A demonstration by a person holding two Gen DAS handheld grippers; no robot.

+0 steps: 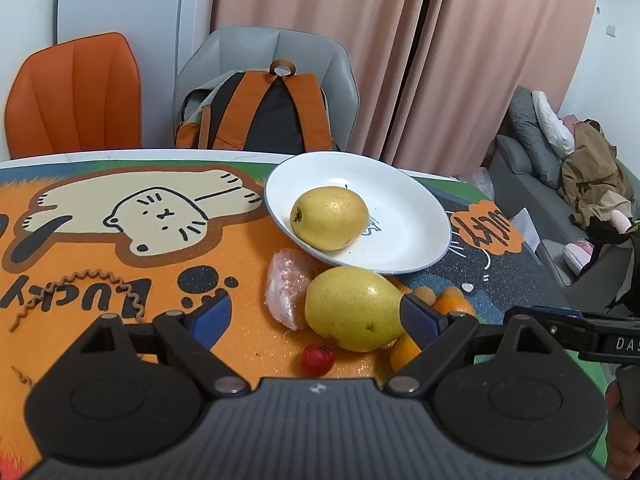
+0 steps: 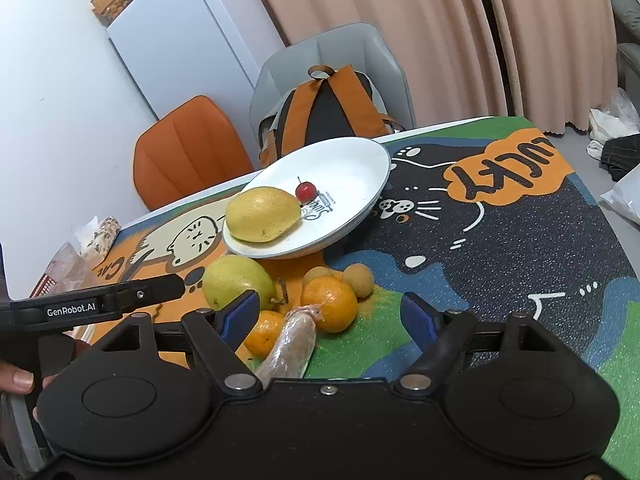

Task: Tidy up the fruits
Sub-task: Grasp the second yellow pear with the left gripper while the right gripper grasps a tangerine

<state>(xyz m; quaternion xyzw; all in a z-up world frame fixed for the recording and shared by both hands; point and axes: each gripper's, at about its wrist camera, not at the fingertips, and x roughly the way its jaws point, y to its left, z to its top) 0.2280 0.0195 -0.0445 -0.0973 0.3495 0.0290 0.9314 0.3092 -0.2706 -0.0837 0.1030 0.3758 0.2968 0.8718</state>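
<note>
A white plate (image 1: 412, 236) (image 2: 356, 168) on the cat-print mat holds a yellow pear (image 1: 329, 218) (image 2: 262, 214) and a small red cherry-like fruit (image 2: 306, 191). Before the plate lie a second yellow pear (image 1: 354, 308) (image 2: 236, 282), a wrapped pomelo segment (image 1: 286, 288) (image 2: 290, 342), oranges (image 2: 330, 302) (image 1: 452, 304), small brown fruits (image 2: 360, 279) and a strawberry (image 1: 317, 359). My left gripper (image 1: 316, 316) is open, its fingers on either side of the second pear. My right gripper (image 2: 328, 316) is open above the oranges and the segment.
An orange chair (image 1: 76, 92) and a grey chair with an orange-black backpack (image 1: 260, 116) stand behind the table. A sofa with clothes (image 1: 568, 160) is at the right. A curly brown cord (image 1: 100, 292) lies on the mat. A white fridge (image 2: 184, 40) stands at the back.
</note>
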